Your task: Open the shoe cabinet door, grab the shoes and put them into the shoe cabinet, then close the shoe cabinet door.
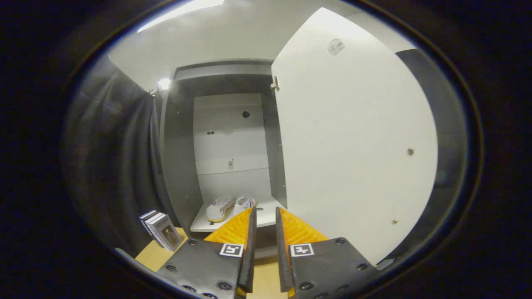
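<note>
Shoes (226, 207) are sitting on the cabinet's bottom shelf (266, 219) just past our fingers (263, 226), which are slightly apart and empty, so we figure only closing is left: get behind the open door (353, 137) and push.

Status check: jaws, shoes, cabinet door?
Gripper jaws nearly closed, holding nothing. Shoes on the cabinet shelf, beyond the jaws. Door wide open, not yet closed. Books stand outside the cabinet, clear of the door.

Books (162, 229) upright on wooden floor (154, 254), beside dark curtain (112, 166); ceiling light (164, 83) lit.
</note>
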`<state>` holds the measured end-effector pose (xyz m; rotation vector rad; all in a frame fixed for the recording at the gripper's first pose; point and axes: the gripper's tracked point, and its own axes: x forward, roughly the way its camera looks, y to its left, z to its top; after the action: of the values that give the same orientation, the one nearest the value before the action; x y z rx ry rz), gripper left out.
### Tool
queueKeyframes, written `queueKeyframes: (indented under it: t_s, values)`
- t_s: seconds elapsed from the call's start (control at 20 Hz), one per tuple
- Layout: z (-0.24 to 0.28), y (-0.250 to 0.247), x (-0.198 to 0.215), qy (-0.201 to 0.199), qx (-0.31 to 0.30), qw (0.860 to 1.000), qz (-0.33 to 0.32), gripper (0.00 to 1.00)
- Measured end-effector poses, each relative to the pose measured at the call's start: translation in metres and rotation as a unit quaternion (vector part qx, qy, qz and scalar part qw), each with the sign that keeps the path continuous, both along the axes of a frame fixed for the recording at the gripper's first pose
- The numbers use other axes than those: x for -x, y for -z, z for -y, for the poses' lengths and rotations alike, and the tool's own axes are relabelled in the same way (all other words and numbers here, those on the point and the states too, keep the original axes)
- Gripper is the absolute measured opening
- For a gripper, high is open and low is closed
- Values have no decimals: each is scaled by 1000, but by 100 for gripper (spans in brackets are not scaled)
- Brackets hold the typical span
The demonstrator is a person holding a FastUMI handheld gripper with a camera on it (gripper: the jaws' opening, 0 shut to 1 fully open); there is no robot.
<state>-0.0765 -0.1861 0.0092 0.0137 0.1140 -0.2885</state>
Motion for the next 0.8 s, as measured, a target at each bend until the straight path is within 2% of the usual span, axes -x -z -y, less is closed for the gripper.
queueKeyframes:
  t_s: [0.45,0.8]
  values:
    - [80,-33,96,-33,-3,999,4,26]
    - [128,-44,131,-42,-16,999,18,26]
